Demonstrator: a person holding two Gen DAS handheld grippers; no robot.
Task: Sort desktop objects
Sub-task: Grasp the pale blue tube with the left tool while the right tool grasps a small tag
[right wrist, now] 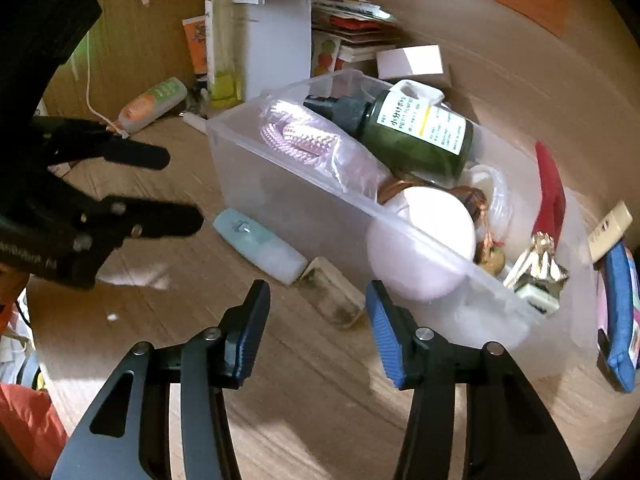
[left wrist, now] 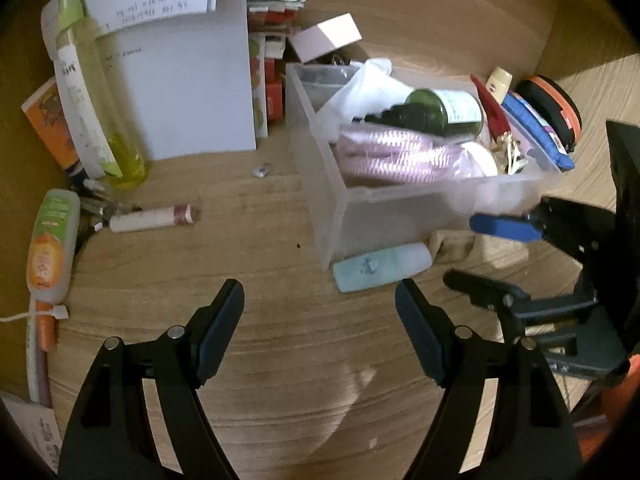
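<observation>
A wooden surface [left wrist: 280, 360] spreads beneath both claws, cluttered along its far side. At its centre stands a clear plastic bin [right wrist: 280, 184], loaded with a dark green bottle [right wrist: 416, 136] lying on its side across the top, a coil of pink rope [right wrist: 308, 136] in a clear bag, a pale round ball [right wrist: 420, 240] against the near wall, and small gold-coloured trinkets [right wrist: 540, 260] at the right end. A white box [left wrist: 192, 92] stands upright to the left of the bin, with a tall yellow-green bottle [left wrist: 104, 100] leaning just beside it and a stack of booklets [left wrist: 272, 12] behind. An orange-and-green tube [left wrist: 50, 248] lies near the left edge of the surface, and a small pink-and-white stick [left wrist: 154, 218] lies in the open between that tube and the bin. A pale blue tube [left wrist: 380, 266] lies flat on the surface, just in front of the bin's near corner, with a small beige block [right wrist: 332, 292] beside it. A blue pouch [right wrist: 620, 320] sits outside the bin's right end. The left claw [left wrist: 320, 320] hangs over bare wood with its jaws spread wide and nothing between them. The right claw [right wrist: 316, 320] points down toward the beige block, its jaws apart and gripping nothing.
</observation>
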